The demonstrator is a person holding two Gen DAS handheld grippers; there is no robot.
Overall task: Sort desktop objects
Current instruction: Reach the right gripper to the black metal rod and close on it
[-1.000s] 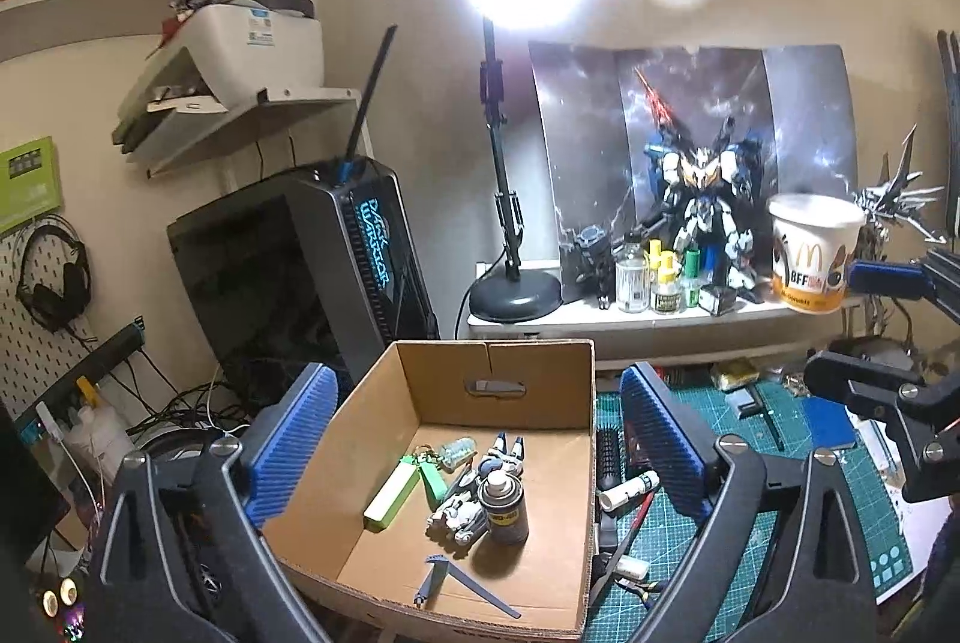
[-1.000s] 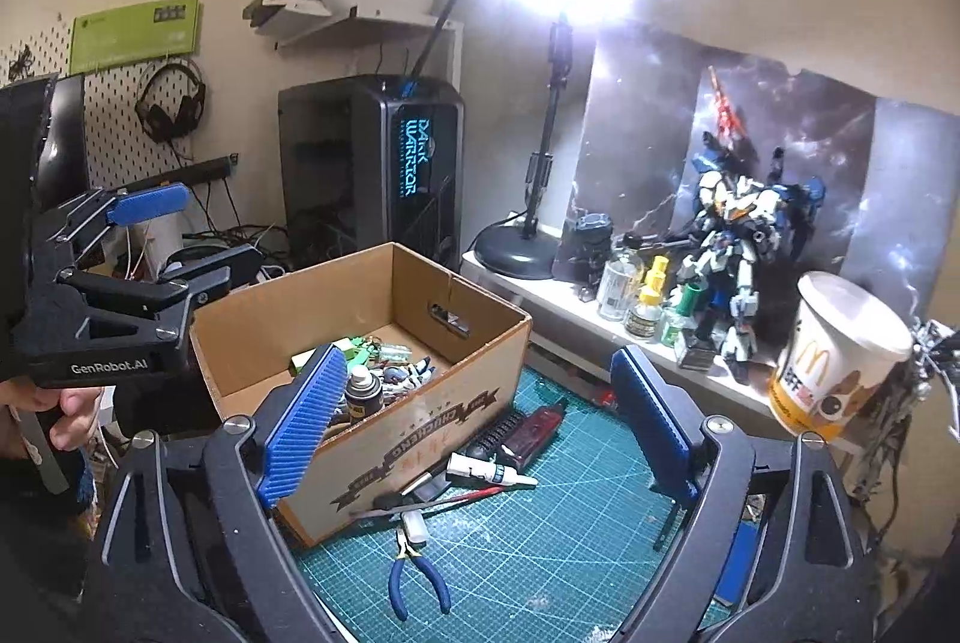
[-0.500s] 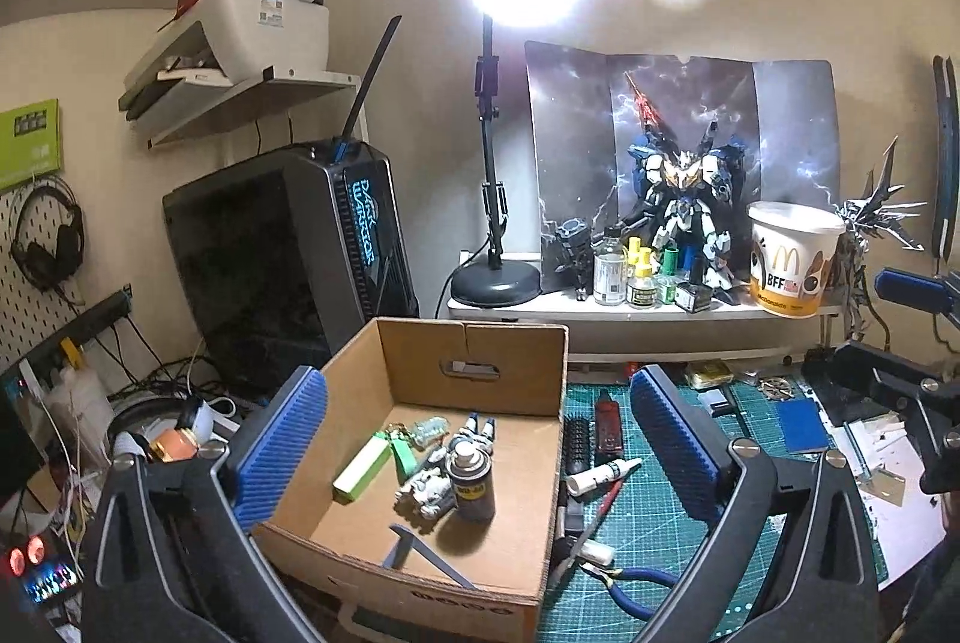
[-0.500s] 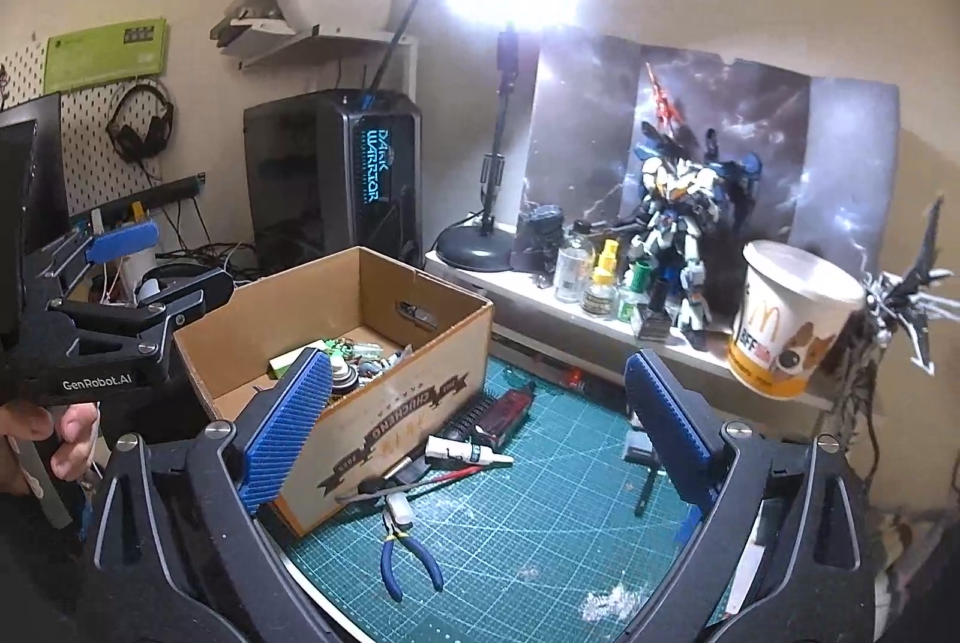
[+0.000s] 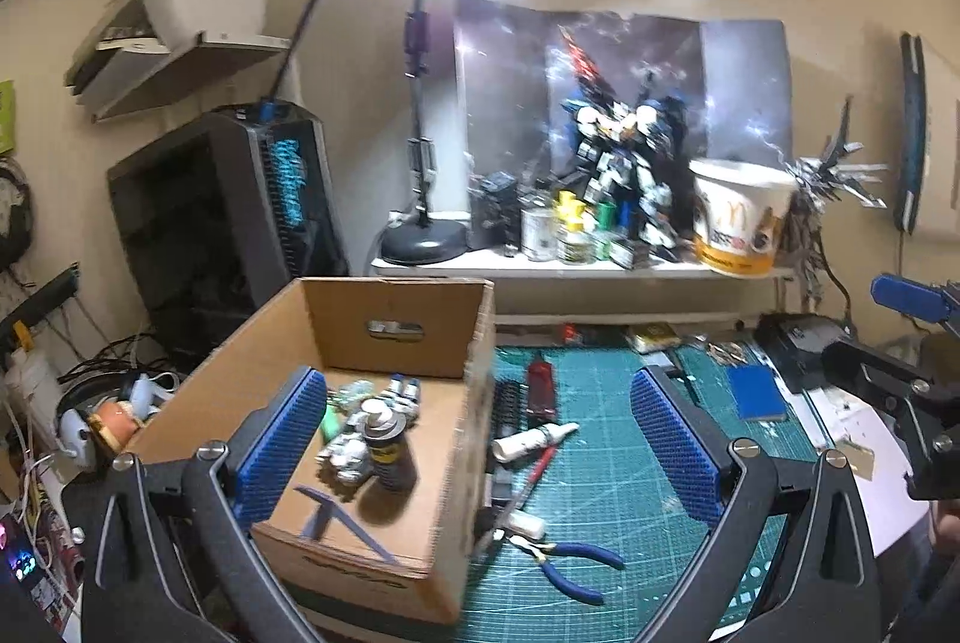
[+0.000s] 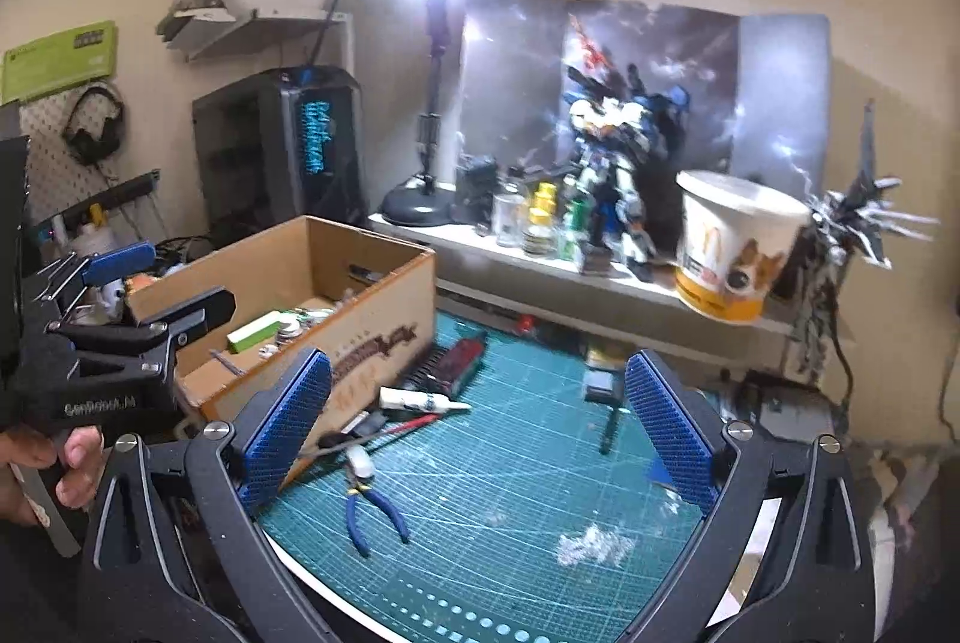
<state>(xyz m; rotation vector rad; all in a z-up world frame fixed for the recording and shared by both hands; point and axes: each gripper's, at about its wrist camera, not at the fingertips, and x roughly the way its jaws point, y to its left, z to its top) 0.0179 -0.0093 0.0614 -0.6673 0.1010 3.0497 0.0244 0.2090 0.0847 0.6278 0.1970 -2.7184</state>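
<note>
A cardboard box (image 5: 396,307) (image 6: 384,295) stands on the left of the green cutting mat (image 5: 606,469) (image 6: 516,463). Inside lie a dark spray can (image 5: 384,442), a small grey model, a green-white block (image 6: 255,332) and a grey strip. On the mat beside the box lie a white glue tube (image 5: 528,442) (image 6: 420,398), blue-handled pliers (image 5: 573,562) (image 6: 372,502), a red pen and a dark red tool (image 5: 540,385) (image 6: 462,358). My left gripper (image 5: 480,439) hangs open over the box's right wall. My right gripper (image 6: 474,421) is open above the mat, with nothing held.
A shelf at the back carries a desk lamp (image 5: 423,235), small bottles, a robot model (image 5: 624,163) and a paper bucket (image 5: 741,223). A black computer tower (image 5: 240,217) stands behind the box. A blue pad (image 5: 756,391) and papers lie at the right. A hand (image 6: 66,463) holds the left gripper's handle.
Both grippers have pulled back and shifted right; the box now sits further left in each view, and more of the mat with the pliers shows. Both stay open.
</note>
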